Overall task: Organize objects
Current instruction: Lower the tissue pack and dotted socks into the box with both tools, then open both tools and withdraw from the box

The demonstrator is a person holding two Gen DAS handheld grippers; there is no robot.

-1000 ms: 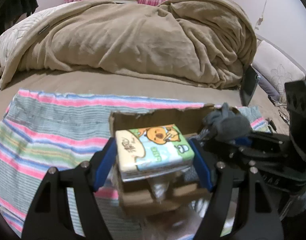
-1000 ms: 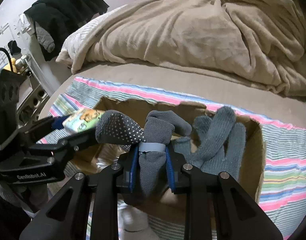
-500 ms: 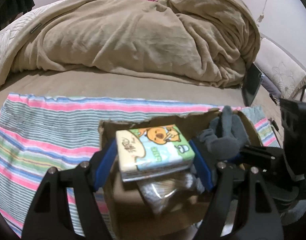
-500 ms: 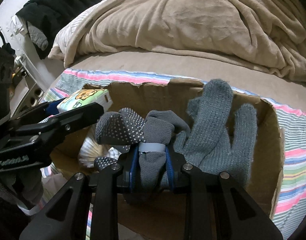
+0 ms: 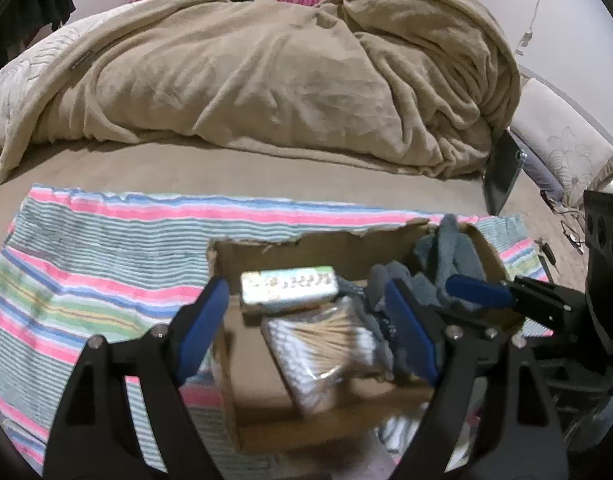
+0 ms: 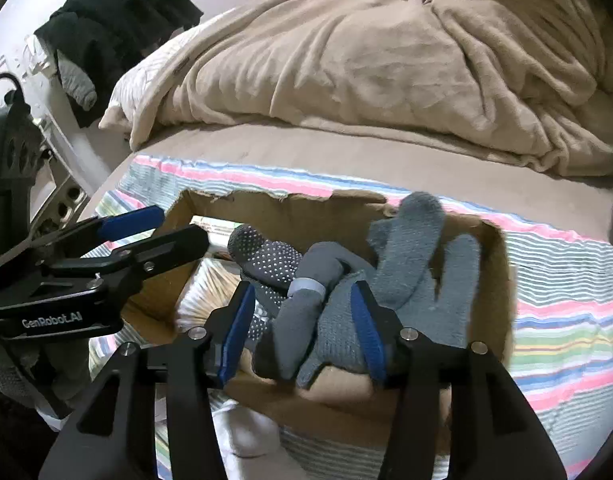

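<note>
An open cardboard box (image 5: 262,252) (image 6: 502,280) lies on a striped cloth on the bed. My left gripper (image 5: 306,312) is open above the box's left half; the tissue pack (image 5: 288,289) lies loose inside, on a bag of cotton swabs (image 5: 326,344) that also shows in the right wrist view (image 6: 204,288). My right gripper (image 6: 302,320) is open over the box's right half; the grey gloves (image 6: 410,276) (image 5: 446,256) lie between its fingers in the box, seemingly released.
The striped cloth (image 5: 86,264) (image 6: 566,304) covers the bed's near part. A heaped beige blanket (image 5: 286,80) lies behind. A dark tablet-like object (image 5: 502,172) leans at the right. Dark clothes (image 6: 118,20) hang at the far left.
Both grippers opened. The tissue pack dropped from the left gripper into the box. The gloves left the right gripper's grip and settled in the box.
</note>
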